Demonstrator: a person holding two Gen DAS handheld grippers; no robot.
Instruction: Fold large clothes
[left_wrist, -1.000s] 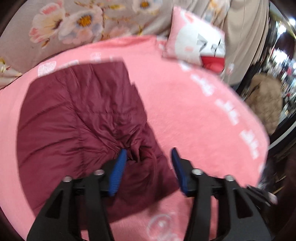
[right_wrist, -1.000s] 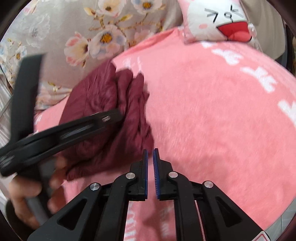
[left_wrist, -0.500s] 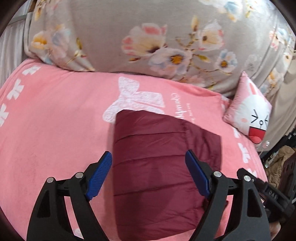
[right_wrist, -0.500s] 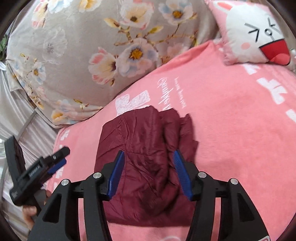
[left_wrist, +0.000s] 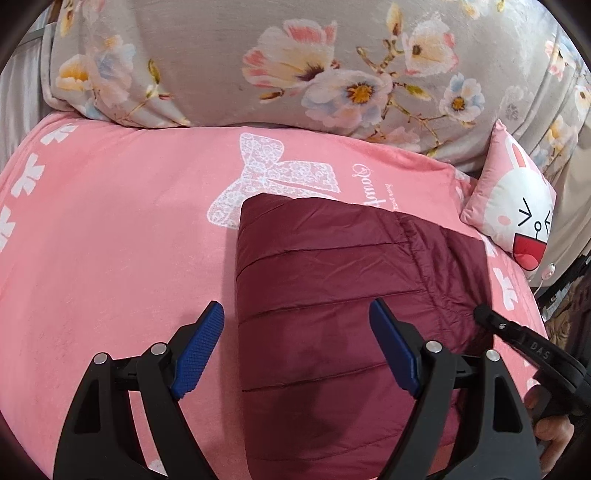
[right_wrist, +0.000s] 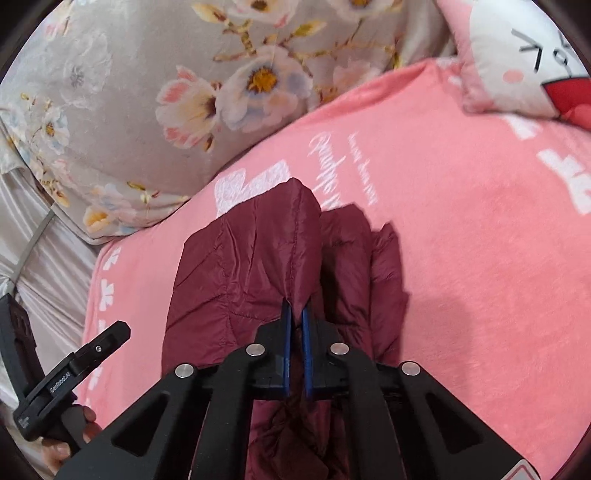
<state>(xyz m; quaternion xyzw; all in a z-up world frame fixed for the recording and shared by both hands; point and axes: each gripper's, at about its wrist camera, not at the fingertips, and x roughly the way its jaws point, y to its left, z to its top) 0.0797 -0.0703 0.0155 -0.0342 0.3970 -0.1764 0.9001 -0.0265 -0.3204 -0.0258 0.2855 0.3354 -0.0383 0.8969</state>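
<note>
A maroon quilted jacket (left_wrist: 332, 295) lies folded into a rectangle on the pink bedspread (left_wrist: 110, 240). My left gripper (left_wrist: 299, 347) hovers wide open over the jacket's near left part, with nothing between its blue pads. In the right wrist view the jacket (right_wrist: 240, 277) shows a raised fold, and my right gripper (right_wrist: 295, 325) is shut on that fold's edge. The right gripper's body (left_wrist: 524, 343) reaches in at the jacket's right edge in the left wrist view. The left gripper's body (right_wrist: 74, 373) and a hand show at lower left in the right wrist view.
A big grey floral pillow (left_wrist: 295, 66) lines the far side of the bed. A pink cartoon rabbit cushion (left_wrist: 517, 218) sits at the far right. The bedspread has a white bow print (left_wrist: 266, 177). Bare pink bedspread stretches left of the jacket. The bed's right edge drops off.
Both views pulled back from the jacket over the last second. My left gripper opened wide and stays open. My right gripper opened half a second ago, then closed on a jacket fold.
</note>
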